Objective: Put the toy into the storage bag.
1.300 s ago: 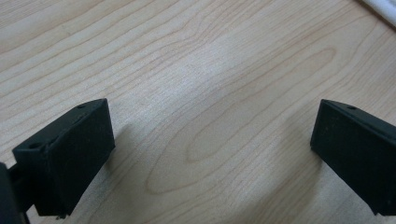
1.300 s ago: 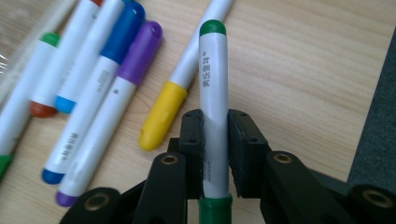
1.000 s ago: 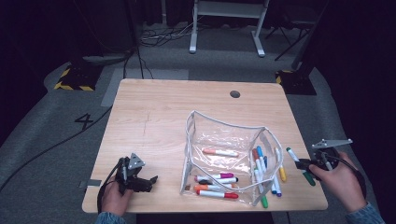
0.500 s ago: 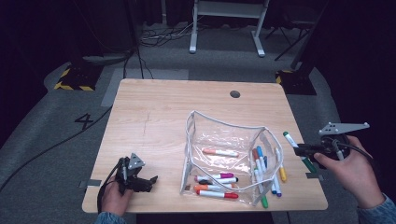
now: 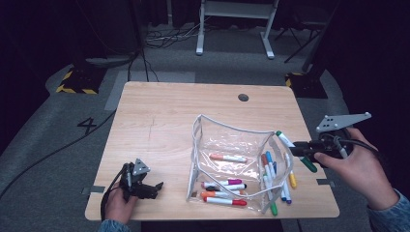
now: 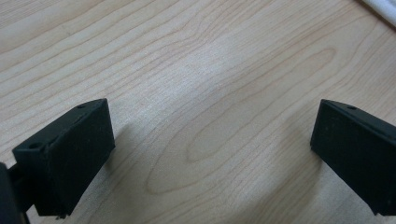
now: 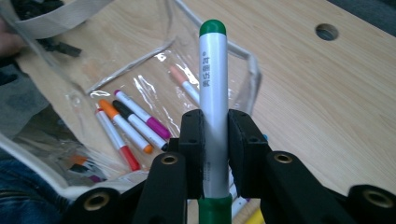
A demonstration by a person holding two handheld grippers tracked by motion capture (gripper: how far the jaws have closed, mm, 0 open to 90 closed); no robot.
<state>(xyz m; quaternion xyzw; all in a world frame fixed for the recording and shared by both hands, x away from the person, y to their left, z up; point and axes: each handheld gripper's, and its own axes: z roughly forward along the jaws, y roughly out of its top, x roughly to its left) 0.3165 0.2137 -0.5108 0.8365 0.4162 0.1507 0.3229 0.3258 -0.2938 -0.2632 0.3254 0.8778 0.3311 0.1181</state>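
My right gripper [image 5: 300, 147] is shut on a white marker with green ends [image 5: 291, 146], held in the air just right of the clear pouch [image 5: 227, 145]. In the right gripper view the green marker [image 7: 213, 88] stands up between the jaws, with my right gripper [image 7: 214, 140] clamped on its barrel. The clear pouch [image 7: 140, 60] stands open on the table and holds several markers [image 5: 227, 157]. More markers [image 5: 270, 169] lie by its right side. My left gripper [image 5: 153, 186] rests on the table near the front left edge, open, its fingers [image 6: 70, 154] wide apart over bare wood.
The wooden table [image 5: 169, 116] has a round cable hole [image 5: 243, 97] at the back right. A metal stand [image 5: 232, 24] and cables lie on the floor behind the table. Tape marks sit at the table's front edges.
The right gripper has lifted the green marker off the table and carried it up and slightly back, toward the pouch's right side. The left gripper has stayed put.
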